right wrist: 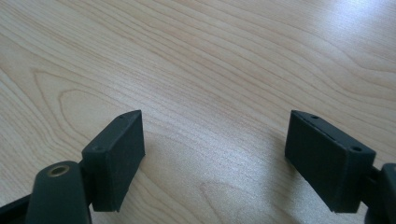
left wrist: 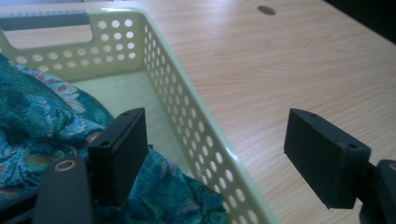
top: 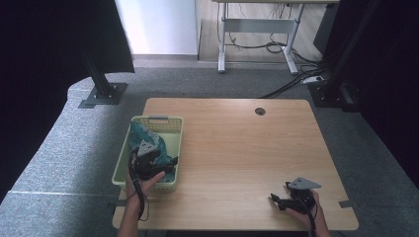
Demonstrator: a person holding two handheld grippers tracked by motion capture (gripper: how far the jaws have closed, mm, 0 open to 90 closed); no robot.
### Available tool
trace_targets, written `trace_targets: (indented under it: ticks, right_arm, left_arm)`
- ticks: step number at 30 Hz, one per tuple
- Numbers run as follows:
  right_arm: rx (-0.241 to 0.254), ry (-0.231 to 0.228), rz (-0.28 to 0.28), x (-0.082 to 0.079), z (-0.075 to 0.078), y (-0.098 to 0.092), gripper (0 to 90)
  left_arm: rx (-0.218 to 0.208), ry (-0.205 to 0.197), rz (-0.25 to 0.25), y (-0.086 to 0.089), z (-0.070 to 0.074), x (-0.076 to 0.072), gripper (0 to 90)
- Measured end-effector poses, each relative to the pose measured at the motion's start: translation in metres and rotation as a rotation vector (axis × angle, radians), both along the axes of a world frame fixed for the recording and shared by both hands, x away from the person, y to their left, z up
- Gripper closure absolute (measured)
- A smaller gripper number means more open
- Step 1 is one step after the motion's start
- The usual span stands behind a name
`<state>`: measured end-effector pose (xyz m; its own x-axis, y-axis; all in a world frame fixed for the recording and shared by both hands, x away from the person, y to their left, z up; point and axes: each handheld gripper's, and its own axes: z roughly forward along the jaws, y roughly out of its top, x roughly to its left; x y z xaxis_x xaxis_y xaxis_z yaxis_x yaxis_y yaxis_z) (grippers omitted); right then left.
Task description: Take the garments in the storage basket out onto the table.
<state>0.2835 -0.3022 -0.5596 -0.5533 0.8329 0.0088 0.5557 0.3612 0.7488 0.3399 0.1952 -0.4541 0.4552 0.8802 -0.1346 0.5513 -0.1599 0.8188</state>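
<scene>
A pale green perforated basket stands at the table's left side and holds a crumpled teal patterned cloth. My left gripper hovers over the basket's near right part, open. In the left gripper view the basket's right wall runs between the jaws: one jaw is inside over the cloth, the other outside over the tabletop. My right gripper rests low at the table's near right, open, with bare wood between its jaws.
The wooden table has a round cable hole at its far edge. Grey carpet surrounds it. A black stand base sits at the far left, and a white desk frame with cables stands beyond.
</scene>
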Motion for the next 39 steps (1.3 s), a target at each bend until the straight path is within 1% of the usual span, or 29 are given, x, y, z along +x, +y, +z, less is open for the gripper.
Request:
trace_targets:
  ticks: [5, 9, 11, 12, 14, 18, 20, 21, 22, 26, 31, 34, 39]
  right_arm:
    - [0.0, 0.0, -0.003, 0.0, 0.0, 0.0, 19.2]
    - [0.0, 0.0, -0.005, 0.0, 0.0, 0.0, 19.2]
    - [0.0, 0.0, -0.006, 0.0, 0.0, 0.0, 19.2]
    - [0.0, 0.0, -0.008, 0.0, 0.0, 0.0, 19.2]
    - [0.001, 0.0, -0.009, 0.0, 0.0, 0.0, 19.1]
    - [0.001, 0.0, -0.012, 0.0, 0.0, 0.0, 19.1]
    - [0.001, 0.0, -0.014, 0.001, 0.0, 0.0, 19.2]
    - [0.001, 0.0, -0.015, 0.001, 0.0, 0.0, 19.1]
    - [0.001, 0.0, -0.016, 0.001, 0.0, 0.0, 19.1]
    - [0.001, 0.0, -0.02, 0.001, 0.0, 0.001, 19.2]
    - [0.0, 0.0, -0.023, 0.001, 0.0, 0.001, 19.2]
    - [0.0, 0.0, -0.024, 0.001, 0.0, 0.001, 19.2]
    - [0.0, 0.0, -0.025, 0.001, 0.0, 0.001, 19.2]
  left_arm:
    - [0.008, 0.02, 0.015, 0.002, -0.004, 0.005, 21.7]
    - [0.009, 0.029, 0.037, 0.007, -0.006, 0.008, 21.5]
    - [0.008, 0.031, 0.055, 0.01, -0.006, 0.01, 21.4]
    - [0.024, 0.033, 0.089, 0.013, -0.006, 0.011, 21.3]
    - [0.022, 0.035, 0.096, 0.014, -0.006, 0.012, 21.8]
    - [0.018, 0.046, 0.097, 0.02, -0.007, 0.016, 21.5]
    - [0.024, 0.059, 0.098, 0.023, -0.01, 0.02, 21.5]
    - [0.024, 0.059, 0.098, 0.023, -0.01, 0.02, 21.5]
    - [0.032, 0.068, 0.096, 0.025, -0.011, 0.022, 21.5]
    - [0.034, 0.086, 0.093, 0.027, -0.012, 0.026, 21.5]
    - [0.037, 0.094, 0.1, 0.027, -0.011, 0.031, 21.3]
    - [0.048, 0.109, 0.114, 0.026, -0.01, 0.035, 21.2]
    - [0.068, 0.126, 0.118, 0.026, -0.009, 0.04, 21.2]
